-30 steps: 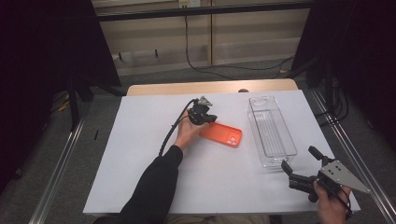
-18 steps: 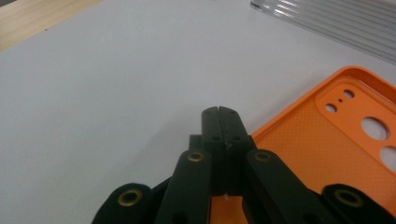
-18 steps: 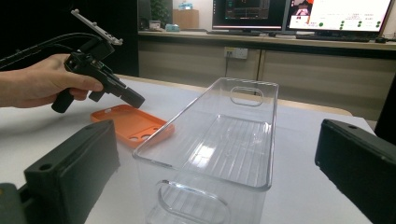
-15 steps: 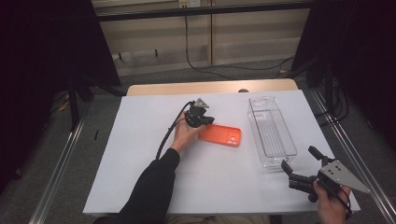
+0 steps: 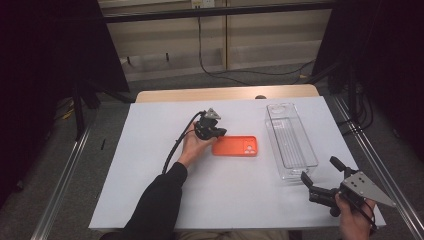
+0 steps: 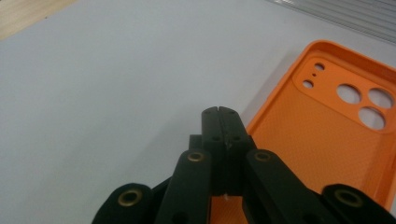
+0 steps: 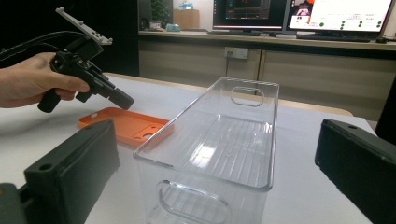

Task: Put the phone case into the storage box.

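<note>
The left gripper [image 5: 218, 134], jaws closed and empty, hovers over the near rim of the case [image 5: 236, 146], likely light, flexible and best pinched there.

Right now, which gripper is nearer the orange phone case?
Left. The left gripper, fingers shut, sits at the case's left end. The right gripper, fingers open, is off beyond the clear bin.

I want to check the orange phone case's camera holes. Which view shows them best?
The left gripper view: the case lies close, its inside and round cutouts sharp. The high view shows the whole case small; the right gripper view shows it low and side-on.
</note>
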Tool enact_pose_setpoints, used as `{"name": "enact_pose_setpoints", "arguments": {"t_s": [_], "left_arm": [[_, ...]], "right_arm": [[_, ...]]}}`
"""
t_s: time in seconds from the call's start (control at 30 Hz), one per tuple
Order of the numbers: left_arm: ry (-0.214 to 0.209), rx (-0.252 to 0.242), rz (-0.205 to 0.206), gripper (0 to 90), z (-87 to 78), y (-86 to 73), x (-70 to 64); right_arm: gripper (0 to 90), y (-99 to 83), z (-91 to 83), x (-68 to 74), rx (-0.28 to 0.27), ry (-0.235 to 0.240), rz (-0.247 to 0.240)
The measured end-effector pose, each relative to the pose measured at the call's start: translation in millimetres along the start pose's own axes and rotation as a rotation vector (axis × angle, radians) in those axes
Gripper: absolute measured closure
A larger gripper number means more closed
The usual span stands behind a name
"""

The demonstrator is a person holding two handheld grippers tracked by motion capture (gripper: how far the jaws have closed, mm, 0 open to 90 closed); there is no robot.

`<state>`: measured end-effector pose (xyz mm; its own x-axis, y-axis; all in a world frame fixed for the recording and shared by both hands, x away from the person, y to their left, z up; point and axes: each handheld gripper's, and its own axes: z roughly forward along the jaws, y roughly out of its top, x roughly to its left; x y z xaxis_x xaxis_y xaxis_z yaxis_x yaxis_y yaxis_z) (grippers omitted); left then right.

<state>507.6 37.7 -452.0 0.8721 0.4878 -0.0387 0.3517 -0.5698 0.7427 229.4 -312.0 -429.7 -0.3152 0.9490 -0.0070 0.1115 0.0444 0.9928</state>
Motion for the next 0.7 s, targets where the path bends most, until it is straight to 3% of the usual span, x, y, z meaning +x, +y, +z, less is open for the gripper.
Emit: {"name": "enact_pose_setpoints", "arguments": {"t_s": [0.33, 0.7], "left_arm": [[-0.008, 0.015, 0.01, 90.0, -7.1, -4.3, -4.2], [-0.038, 0.007, -0.011, 90.0, -16.5, -13.5, -7.3]], "right_arm": [[0.0, 0.0, 0.4, 0.3, 0.001, -0.003, 0.0], [0.0, 0.2, 0.5, 0.7, -0.002, 0.003, 0.003]]}}
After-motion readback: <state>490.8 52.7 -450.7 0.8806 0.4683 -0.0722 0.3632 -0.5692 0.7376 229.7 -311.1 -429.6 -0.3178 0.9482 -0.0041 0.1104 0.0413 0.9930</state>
